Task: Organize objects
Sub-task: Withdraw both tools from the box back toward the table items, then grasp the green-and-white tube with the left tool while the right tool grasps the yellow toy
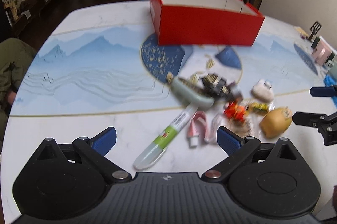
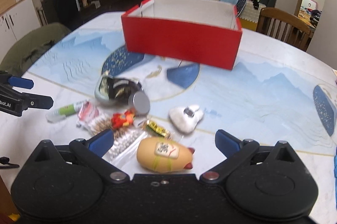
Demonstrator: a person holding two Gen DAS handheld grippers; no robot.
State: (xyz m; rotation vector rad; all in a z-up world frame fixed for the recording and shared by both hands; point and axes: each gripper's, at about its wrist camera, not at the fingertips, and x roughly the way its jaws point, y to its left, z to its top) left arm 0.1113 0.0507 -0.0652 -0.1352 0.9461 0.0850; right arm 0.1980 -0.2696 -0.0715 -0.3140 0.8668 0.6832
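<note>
An open red box [image 1: 207, 28] stands at the far side of the table; it also shows in the right wrist view [image 2: 182, 42]. A heap of small objects lies in front of it: a white-and-green tube [image 1: 166, 135], a pale green dish with a dark round item [image 1: 195, 91], a pink-white packet [image 1: 198, 127], a red-orange toy [image 1: 234, 111], a white plush [image 1: 262, 91] and a tan egg-shaped toy [image 2: 166, 154]. My left gripper [image 1: 166, 139] is open around the tube's lower part. My right gripper [image 2: 164, 142] is open with the tan toy between its fingers.
The table [image 1: 84, 68] has a blue mountain-print mat. A wooden chair [image 2: 284, 26] stands at the far right, a green-draped chair [image 2: 31, 44] at the left. Small items [image 1: 322, 51] sit at the table's right edge. A bag of beads [image 2: 124, 139] lies by the tan toy.
</note>
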